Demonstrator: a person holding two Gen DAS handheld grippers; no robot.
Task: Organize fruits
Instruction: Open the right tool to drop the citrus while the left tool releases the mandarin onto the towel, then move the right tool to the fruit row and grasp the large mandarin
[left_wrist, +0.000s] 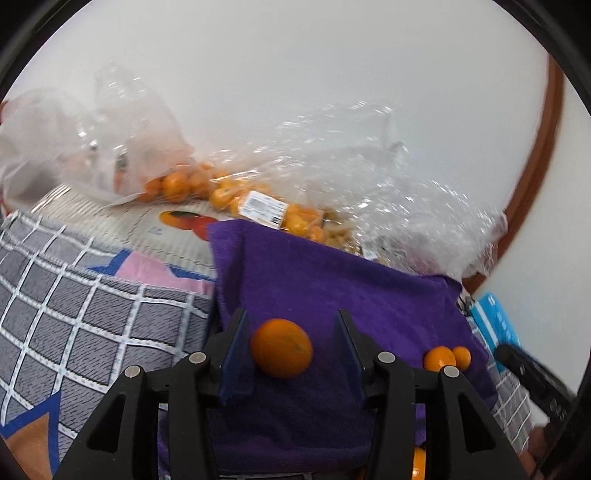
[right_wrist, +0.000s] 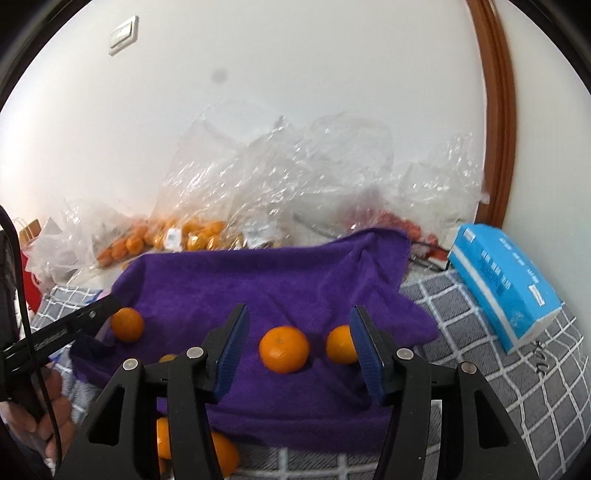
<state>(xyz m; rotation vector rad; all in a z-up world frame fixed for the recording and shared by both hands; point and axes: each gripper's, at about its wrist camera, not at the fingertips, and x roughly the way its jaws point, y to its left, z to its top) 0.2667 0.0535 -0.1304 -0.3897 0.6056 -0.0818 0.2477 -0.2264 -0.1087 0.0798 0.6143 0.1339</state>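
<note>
Nearest the right-hand camera, the right gripper (right_wrist: 297, 343) has its blue-padded fingers (right_wrist: 232, 347) spread apart around an orange (right_wrist: 283, 349) that sits on the purple towel (right_wrist: 258, 280), with gaps on both sides and no pad touching it. Just past the finger at 3 o'clock lies a second orange (right_wrist: 340, 344), partly hidden. At 9 o'clock a third orange (right_wrist: 127, 324) rests beside the tip of the left gripper, held in a hand (right_wrist: 55, 417).

From its own camera, the left gripper (left_wrist: 290, 350) also stands parted around that orange (left_wrist: 281, 348); the fruit lies close to the 9 o'clock finger (left_wrist: 236, 354), but whether it touches I cannot tell. Two small oranges (left_wrist: 447, 358) sit at 3 o'clock.

Under the towel spreads a grey checked bed cover (right_wrist: 498, 369), with a blue tissue box (right_wrist: 506, 284) at 2 o'clock. Farthest, at 12 o'clock, clear plastic bags (right_wrist: 280, 177) of oranges lie against the white wall (right_wrist: 295, 66).
</note>
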